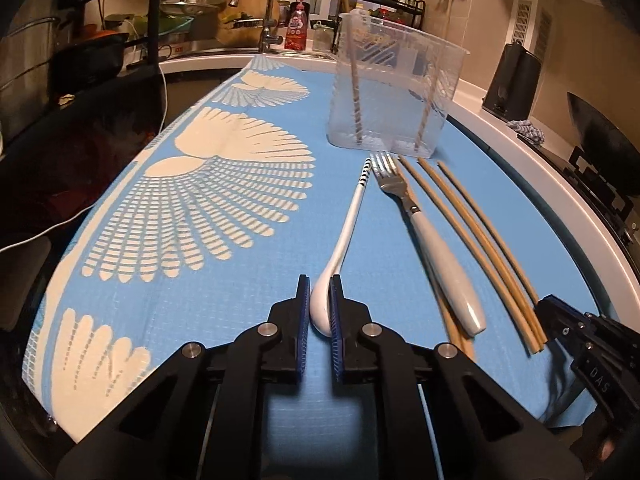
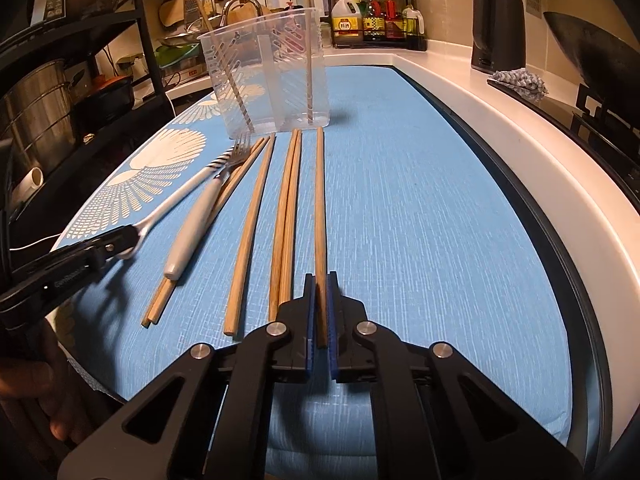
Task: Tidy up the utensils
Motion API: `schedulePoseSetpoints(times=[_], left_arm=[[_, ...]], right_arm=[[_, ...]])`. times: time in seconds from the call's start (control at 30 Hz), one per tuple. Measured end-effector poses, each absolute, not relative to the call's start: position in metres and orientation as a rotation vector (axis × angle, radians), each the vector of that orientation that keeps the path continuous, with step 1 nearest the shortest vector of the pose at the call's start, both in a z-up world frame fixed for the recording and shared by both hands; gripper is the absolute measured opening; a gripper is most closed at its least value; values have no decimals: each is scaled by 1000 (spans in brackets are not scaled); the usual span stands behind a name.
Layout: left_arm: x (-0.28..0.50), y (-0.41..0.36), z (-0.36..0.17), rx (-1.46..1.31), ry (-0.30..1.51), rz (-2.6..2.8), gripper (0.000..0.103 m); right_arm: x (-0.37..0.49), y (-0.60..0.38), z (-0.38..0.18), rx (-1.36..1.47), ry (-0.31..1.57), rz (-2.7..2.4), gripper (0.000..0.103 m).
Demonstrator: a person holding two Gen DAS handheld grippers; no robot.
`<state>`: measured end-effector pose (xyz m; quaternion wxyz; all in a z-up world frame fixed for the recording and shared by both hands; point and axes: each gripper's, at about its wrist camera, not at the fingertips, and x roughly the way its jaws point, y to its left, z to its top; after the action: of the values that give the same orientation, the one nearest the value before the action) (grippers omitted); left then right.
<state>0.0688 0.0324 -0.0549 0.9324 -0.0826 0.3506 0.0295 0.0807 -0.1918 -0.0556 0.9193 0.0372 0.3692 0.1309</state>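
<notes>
My left gripper (image 1: 320, 284) is shut on the bowl of a white spoon (image 1: 352, 216) that lies on the blue mat (image 1: 240, 300); the striped handle points toward a clear plastic holder (image 1: 396, 92). Right of the spoon lie a white-handled fork (image 1: 440, 256) and several wooden chopsticks (image 1: 480, 232). My right gripper (image 2: 320, 280) is shut on the near end of the rightmost chopstick (image 2: 319, 200). More chopsticks (image 2: 286, 208) lie to its left, two of them under the fork (image 2: 196, 224). The holder (image 2: 272, 76) contains two chopsticks standing on end. The left gripper (image 2: 132, 236) shows at the left.
The mat (image 2: 420, 200) covers a white counter. A black appliance (image 2: 496, 36), a rag (image 2: 520, 80) and a wok (image 2: 592, 52) sit to the right. A condiment rack (image 2: 372, 20) stands at the back, a faucet (image 1: 260, 12) and dish racks at the back left. A hand (image 2: 32, 392) is at the lower left.
</notes>
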Motion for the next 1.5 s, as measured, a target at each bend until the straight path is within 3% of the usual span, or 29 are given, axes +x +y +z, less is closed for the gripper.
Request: schedulePoseSetpoints(times=[0.27,1.5], left_arm=[[47,57,-57,-158,668,37,10],[33,37,-67,-83,546,14,14]], right_arm=[[78,-199,-58,105,738,246,6],[74,-195,-61,64,673,260,6]])
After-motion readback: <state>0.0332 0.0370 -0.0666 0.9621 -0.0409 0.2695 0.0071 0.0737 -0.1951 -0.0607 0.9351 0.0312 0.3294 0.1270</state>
